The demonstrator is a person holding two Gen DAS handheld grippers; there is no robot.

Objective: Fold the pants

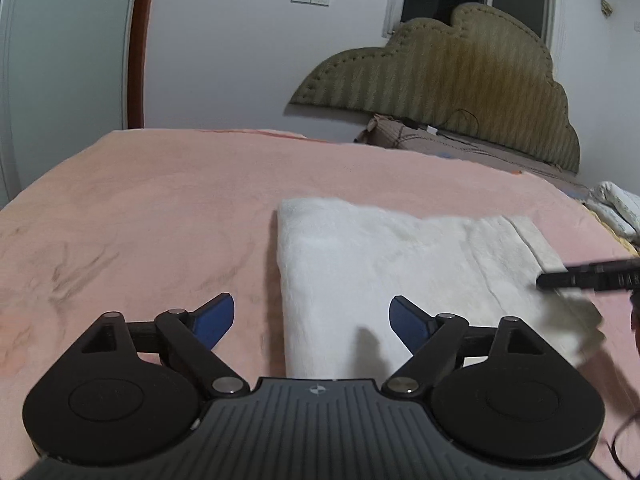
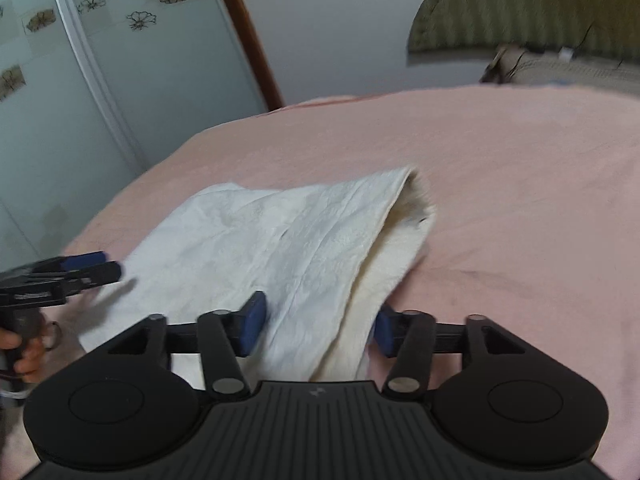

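White fleecy pants (image 1: 400, 264) lie folded in a flat stack on the pink blanket (image 1: 140, 220). My left gripper (image 1: 312, 314) is open just above the stack's near left corner, and its blue pads touch no cloth. In the right wrist view the pants (image 2: 280, 240) show a folded upper layer over a thicker lower one. My right gripper (image 2: 318, 324) straddles their near right edge with its jaws apart; the cloth lies loose between the pads. The left gripper (image 2: 108, 266) comes in from the left edge, a hand (image 2: 24, 356) on its handle. The right gripper's fingers (image 1: 560, 278) enter at the right.
The bed's pink blanket (image 2: 520, 200) spreads wide around the pants. A padded olive headboard (image 1: 460, 80) leans on the wall, with a brown pillow (image 1: 400, 128) below it. Folded bedding (image 1: 616, 204) lies at the far right. A flowered sliding door (image 2: 100, 60) stands beyond the bed's left edge.
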